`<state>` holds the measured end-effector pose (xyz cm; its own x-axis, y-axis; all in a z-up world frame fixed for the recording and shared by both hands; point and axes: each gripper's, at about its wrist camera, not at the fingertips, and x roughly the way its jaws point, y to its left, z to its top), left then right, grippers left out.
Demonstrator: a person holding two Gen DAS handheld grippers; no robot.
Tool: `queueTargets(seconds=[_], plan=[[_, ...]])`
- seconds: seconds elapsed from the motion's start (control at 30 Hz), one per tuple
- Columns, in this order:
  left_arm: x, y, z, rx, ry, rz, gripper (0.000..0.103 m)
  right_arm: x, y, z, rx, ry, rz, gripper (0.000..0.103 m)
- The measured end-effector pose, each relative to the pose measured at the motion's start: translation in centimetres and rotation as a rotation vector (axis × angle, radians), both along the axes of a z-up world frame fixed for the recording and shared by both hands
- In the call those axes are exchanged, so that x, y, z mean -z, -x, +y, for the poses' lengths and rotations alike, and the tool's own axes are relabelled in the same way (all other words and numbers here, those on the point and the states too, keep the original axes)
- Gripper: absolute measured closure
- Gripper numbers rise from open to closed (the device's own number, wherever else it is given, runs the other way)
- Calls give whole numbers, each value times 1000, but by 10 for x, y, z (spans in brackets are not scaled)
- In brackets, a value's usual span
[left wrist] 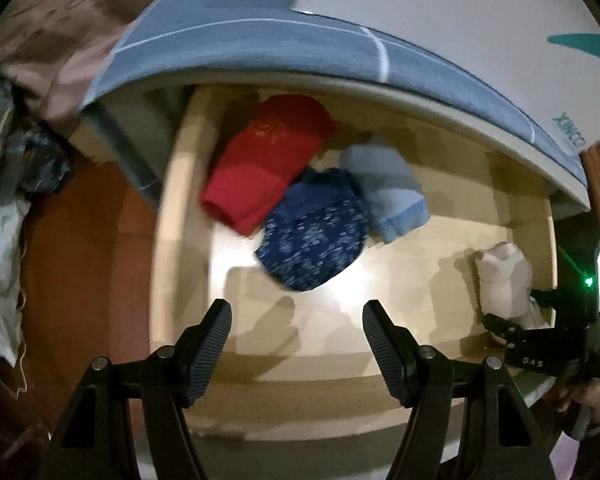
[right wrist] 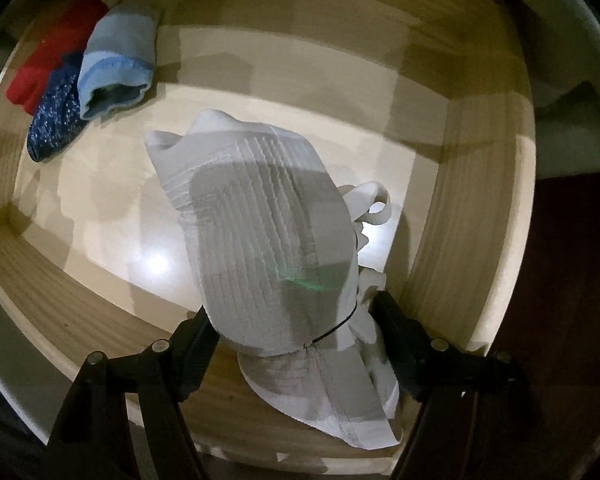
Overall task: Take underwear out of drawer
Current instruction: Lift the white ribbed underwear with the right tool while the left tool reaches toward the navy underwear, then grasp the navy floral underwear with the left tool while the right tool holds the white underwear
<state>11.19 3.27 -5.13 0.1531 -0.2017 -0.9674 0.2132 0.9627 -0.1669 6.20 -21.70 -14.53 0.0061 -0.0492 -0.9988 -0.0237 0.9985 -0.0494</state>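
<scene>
Right gripper [right wrist: 296, 336] pinching white underwear [right wrist: 268, 248], apparently secure, near drawer [right wrist: 440, 248] front; lift next. Left gripper [left wrist: 296, 344] spread, empty.

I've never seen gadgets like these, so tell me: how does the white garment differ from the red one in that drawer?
The white garment sits between the right gripper fingers, by the drawer wall on that side; the red garment lies untouched at the far left. The white one is ribbed and plain; the red one carries a faint pattern. The red one leans against the navy piece; the white one sits alone. Both are folded.
</scene>
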Motion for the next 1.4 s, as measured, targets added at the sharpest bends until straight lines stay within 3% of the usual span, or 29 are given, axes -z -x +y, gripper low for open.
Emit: queueTargets(seconds=[0.07,0.2,0.4,0.67,1.07,1.13,1.3,1.4], plan=[[1,-5,-7,40,-3,-22,33,-3,13,-2,-4,8,-17,31],[15,-12,-27,134,-100,-44,33,-9,22,0,10,5,-28,31],[34,-24,-47,216,-125,-35,33,-16,23,2,12,5,-36,31],[48,-41,-59,229,-120,-6,33,-6,17,2,11,1,-46,30],[71,-61,-73,298,-208,36,39,-6,17,3,12,1,-50,30],[73,-62,-81,300,-219,32,43,-5,18,3,12,1,-49,30],[75,-56,-87,296,-241,55,64,-6,18,2,11,2,-48,30],[76,-52,-89,299,-261,84,67,-6,17,2,12,3,-48,30]])
